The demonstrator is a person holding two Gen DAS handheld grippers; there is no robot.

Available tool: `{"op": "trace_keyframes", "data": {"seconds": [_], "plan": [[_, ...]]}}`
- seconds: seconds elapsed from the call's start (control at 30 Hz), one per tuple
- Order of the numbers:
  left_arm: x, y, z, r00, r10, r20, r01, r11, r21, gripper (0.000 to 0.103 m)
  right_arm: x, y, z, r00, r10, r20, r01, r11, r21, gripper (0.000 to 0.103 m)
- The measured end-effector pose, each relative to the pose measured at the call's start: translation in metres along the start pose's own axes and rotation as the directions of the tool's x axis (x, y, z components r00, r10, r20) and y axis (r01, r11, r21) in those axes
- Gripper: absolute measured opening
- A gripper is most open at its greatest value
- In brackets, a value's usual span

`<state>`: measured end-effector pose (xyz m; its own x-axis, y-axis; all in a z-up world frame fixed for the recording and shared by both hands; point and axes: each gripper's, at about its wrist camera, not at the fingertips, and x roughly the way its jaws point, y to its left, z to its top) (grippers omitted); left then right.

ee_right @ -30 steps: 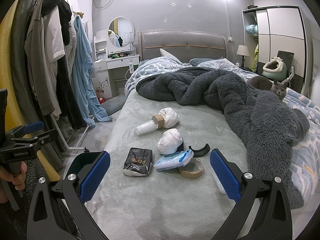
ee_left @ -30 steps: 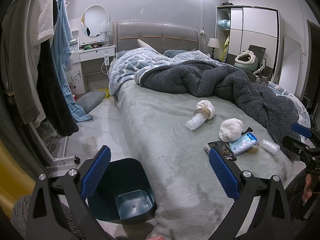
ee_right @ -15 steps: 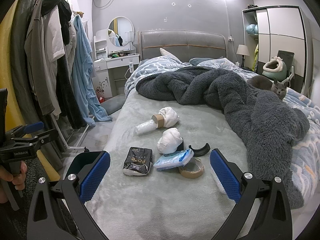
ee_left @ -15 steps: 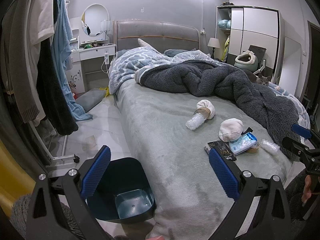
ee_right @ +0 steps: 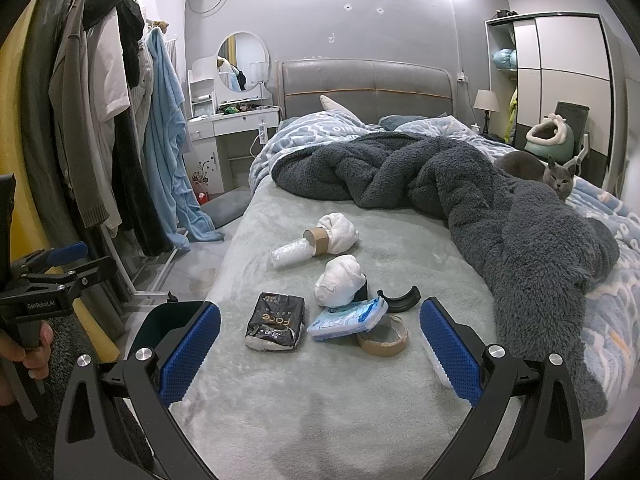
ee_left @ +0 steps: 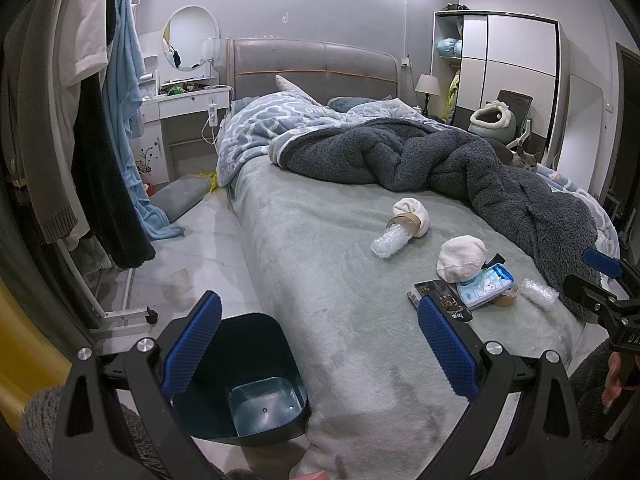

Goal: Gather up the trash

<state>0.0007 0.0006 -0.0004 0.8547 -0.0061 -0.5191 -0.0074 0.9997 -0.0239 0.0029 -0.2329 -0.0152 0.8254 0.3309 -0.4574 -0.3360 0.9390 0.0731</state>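
Fuzzy gray bed point(ee_right: 340, 400), crinkly black packet point(ee_right: 275, 322), cardboard tape ring point(ee_right: 383, 336), both tools wide.

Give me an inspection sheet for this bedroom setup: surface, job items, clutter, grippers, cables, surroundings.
Surface: bed with a grey-green plush cover, rumpled dark blanket along the far side.
Job's things: black packet, blue tissue pack lying partly on a tape roll, two white wads, cardboard tube with a clear plastic cup, black curved piece; dark bin on the floor beside the bed.
Clutter: cushion on the floor.
Grippers: left gripper open, holding nothing; right gripper open, holding nothing.
Cables: white cord hanging at the dresser.
Surroundings: cat on the bed, clothes rack, wardrobe.
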Motion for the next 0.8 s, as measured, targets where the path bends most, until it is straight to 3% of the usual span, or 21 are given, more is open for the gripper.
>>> {"op": "trace_keyframes", "data": {"seconds": [0.47, 0.8], "plan": [[0.003, 0.004, -0.014, 1.0, -0.021, -0.001, 0.021, 1.0, -0.003, 0.1, 0.001, 0.004, 0.001, 1.0, 0.001, -0.001, -0.001, 1.0, -0.009, 0.101], [-0.002, -0.012, -0.003, 0.999, -0.041, -0.011, 0.041, 0.999, -0.013, 0.1, 0.007, -0.002, 0.005, 1.0, 0.013, -0.019, -0.014, 0.999, -0.043, 0.101]]}}
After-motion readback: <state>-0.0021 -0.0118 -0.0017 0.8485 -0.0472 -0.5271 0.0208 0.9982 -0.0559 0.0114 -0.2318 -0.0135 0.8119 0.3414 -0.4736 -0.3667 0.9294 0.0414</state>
